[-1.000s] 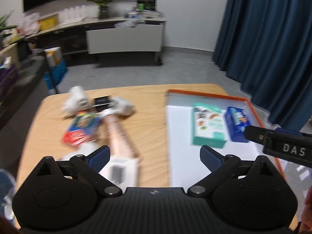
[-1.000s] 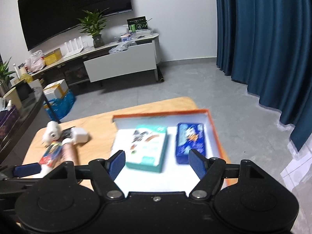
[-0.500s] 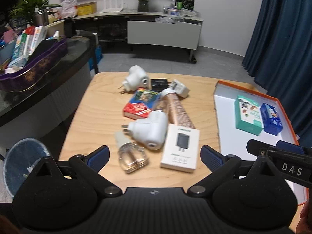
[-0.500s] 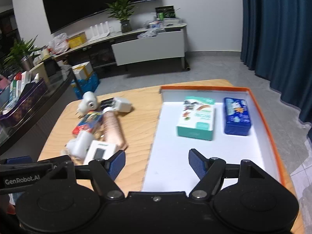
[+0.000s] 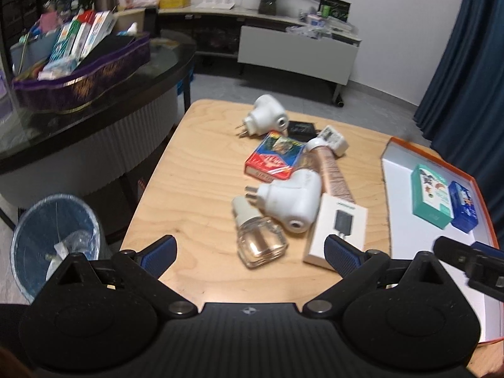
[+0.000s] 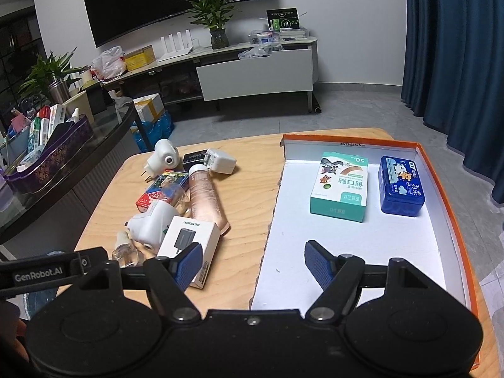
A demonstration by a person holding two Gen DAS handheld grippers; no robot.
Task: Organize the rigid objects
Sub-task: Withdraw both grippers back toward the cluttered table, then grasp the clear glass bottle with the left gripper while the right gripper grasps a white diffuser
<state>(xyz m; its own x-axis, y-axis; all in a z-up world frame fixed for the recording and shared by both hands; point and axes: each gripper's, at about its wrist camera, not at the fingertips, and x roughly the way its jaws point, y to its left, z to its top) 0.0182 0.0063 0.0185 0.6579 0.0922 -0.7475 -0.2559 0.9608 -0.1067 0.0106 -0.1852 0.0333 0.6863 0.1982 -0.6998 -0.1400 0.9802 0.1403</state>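
A pile of objects lies on the wooden table (image 5: 195, 189): a clear refill bottle (image 5: 258, 239), two white plug-in devices (image 5: 289, 201) (image 5: 266, 116), a white charger box (image 5: 338, 230), a red-blue card box (image 5: 275, 157), a pink tube (image 5: 330, 173), a white adapter (image 5: 334, 140). An orange-rimmed white tray (image 6: 453, 217) holds a green box (image 6: 341, 186) and a blue box (image 6: 400, 189). My left gripper (image 5: 249, 253) is open and empty, just before the bottle. My right gripper (image 6: 253, 263) is open and empty over the tray's near left edge.
A bin (image 5: 55, 236) stands on the floor left of the table. A dark glass counter (image 5: 94, 94) with a purple basket of boxes is at the left. A TV cabinet (image 6: 255, 75) and blue curtains (image 6: 456, 47) stand beyond.
Both grippers have swung left and pulled back. The left view now faces the pile instead of the tray. Both grippers have stayed open and empty.
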